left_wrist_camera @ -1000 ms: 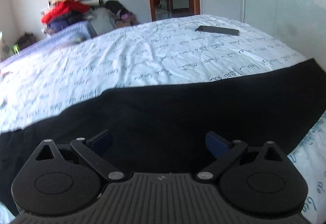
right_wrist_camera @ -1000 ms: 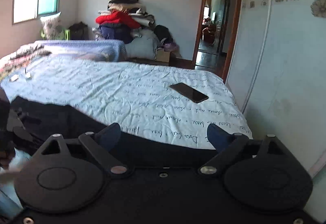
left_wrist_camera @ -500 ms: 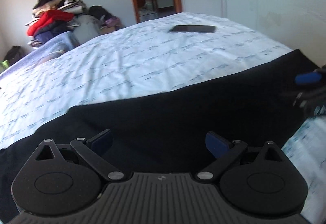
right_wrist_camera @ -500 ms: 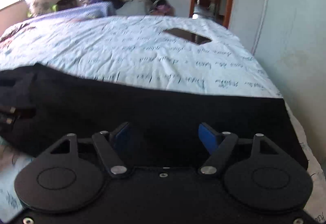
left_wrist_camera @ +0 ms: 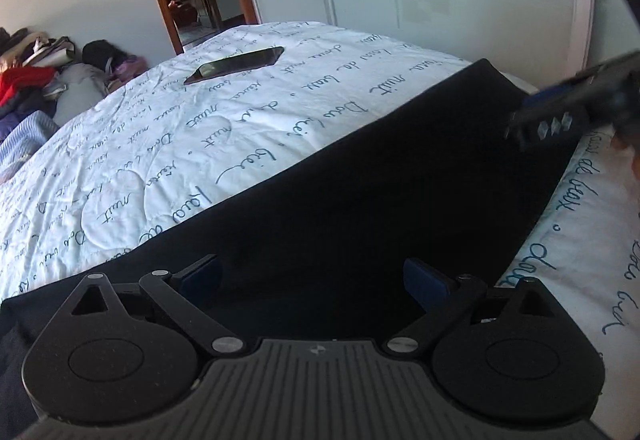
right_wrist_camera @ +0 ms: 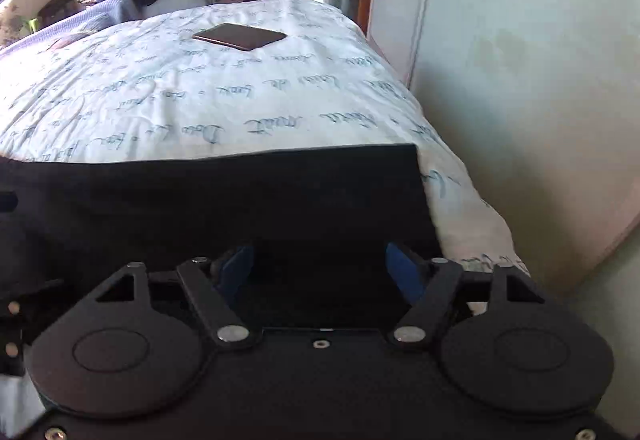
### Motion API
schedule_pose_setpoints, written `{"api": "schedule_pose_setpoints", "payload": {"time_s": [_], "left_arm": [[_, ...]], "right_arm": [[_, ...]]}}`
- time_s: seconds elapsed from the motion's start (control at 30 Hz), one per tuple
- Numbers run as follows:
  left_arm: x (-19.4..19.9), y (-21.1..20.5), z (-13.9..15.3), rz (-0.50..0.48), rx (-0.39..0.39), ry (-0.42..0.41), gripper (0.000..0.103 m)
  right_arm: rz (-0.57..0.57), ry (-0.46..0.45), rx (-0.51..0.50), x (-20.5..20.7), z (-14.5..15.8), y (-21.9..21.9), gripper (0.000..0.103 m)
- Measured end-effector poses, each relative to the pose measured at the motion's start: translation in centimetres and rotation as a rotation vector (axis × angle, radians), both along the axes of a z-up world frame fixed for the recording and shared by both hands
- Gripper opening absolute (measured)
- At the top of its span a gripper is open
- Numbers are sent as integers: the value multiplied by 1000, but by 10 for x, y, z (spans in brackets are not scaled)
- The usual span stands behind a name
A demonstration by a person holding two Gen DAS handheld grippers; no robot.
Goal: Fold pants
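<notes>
Black pants [left_wrist_camera: 360,191] lie flat across the near end of the bed [left_wrist_camera: 248,111], squared up for folding. Left tool [left_wrist_camera: 312,276], bottom centre, wide, nothing gripped, low over the cloth. Right tool [right_wrist_camera: 320,264] has just been narrowing, pads astride the cloth near the lower-right hem corner, not clearly pinching. Wall close at right; phone [right_wrist_camera: 240,35] well apart at upper centre, leaving open bedspread to fold onto.

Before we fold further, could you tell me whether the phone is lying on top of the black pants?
No, the phone rests on the bare script-printed bedspread, well beyond the far edge of the black pants.
</notes>
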State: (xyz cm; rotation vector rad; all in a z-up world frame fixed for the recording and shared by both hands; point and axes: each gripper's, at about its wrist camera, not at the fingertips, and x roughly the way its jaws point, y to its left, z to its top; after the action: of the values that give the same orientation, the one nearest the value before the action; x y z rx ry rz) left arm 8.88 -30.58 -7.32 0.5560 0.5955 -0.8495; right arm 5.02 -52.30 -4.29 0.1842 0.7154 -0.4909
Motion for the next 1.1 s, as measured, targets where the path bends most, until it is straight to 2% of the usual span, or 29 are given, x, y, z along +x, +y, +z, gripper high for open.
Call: {"api": "schedule_pose_setpoints", "payload": {"time_s": [0.07,0.1,0.2,0.3,0.37,0.5,0.63,0.83,0.97,1.0,1.07,1.1], "left_arm": [[-2,2,7,-15,-33,-20,99],[0,2,8,-7,-47,-19,100],[12,-7,9,48,-55,1,99],[13,-14,0,15,-35,69,98],[3,-14,-2,-9,-39,63,98],[-8,-12,7,-35,-39,17,99],[-3,-9,16,3,-70,-14,99],[11,-8,18,49,-78,35,99],[6,-9,19,32,-68,4,99],[5,-9,19,32,-65,-5,99],[4,-11,20,32,-64,-9,99],[5,-11,21,30,-68,-5,99]], "right_arm": [[-121,-108,-56,-28,18,2,71],[-175,-160,-51,-44,25,2,71],[-243,-277,95,-83,28,0,71],[-245,-306,250,-98,15,2,67],[-239,-313,318,-101,5,4,65],[-261,-295,368,-94,-9,7,64],[-314,-327,425,-95,-22,-1,64],[-401,-472,540,-100,-36,-15,65],[-431,-537,610,-99,-41,-20,65],[-440,-553,622,-100,-42,-20,63],[-464,-557,637,-102,-45,-23,46],[-482,-556,648,-104,-47,-26,27]]}}
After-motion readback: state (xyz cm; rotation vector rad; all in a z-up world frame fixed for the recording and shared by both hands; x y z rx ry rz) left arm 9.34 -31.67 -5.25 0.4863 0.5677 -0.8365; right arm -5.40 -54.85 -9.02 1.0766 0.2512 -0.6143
